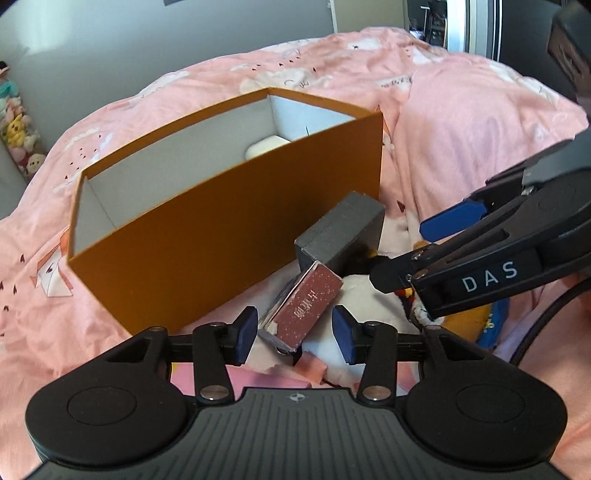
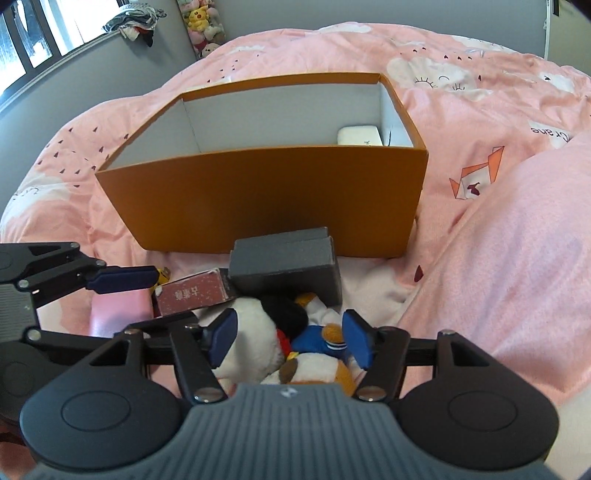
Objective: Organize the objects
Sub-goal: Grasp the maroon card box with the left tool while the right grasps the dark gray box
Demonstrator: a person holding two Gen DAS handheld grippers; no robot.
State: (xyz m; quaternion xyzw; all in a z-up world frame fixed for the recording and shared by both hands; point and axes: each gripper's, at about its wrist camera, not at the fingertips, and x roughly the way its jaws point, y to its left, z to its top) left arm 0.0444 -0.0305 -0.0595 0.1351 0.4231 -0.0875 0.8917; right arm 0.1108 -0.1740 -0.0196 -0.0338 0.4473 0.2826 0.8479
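Observation:
An open orange box (image 1: 221, 236) (image 2: 280, 199) stands on the pink bedspread with a white case (image 1: 264, 146) (image 2: 359, 135) inside at one end. In front of it lie a grey box (image 1: 341, 230) (image 2: 288, 264), a small dark-red box (image 1: 308, 310) (image 2: 195, 293) and plush toys (image 2: 295, 343) (image 1: 358, 295). My left gripper (image 1: 297, 330) is open, its pads on either side of the red box's near end. My right gripper (image 2: 290, 338) is open over the plush toys; it also shows in the left wrist view (image 1: 417, 251).
A pink flat object (image 1: 240, 382) (image 2: 122, 314) lies under the left gripper. A raised fold of pink blanket (image 2: 517, 258) (image 1: 480, 129) lies to the right. Plush toys (image 2: 203, 22) line the grey wall beyond the bed.

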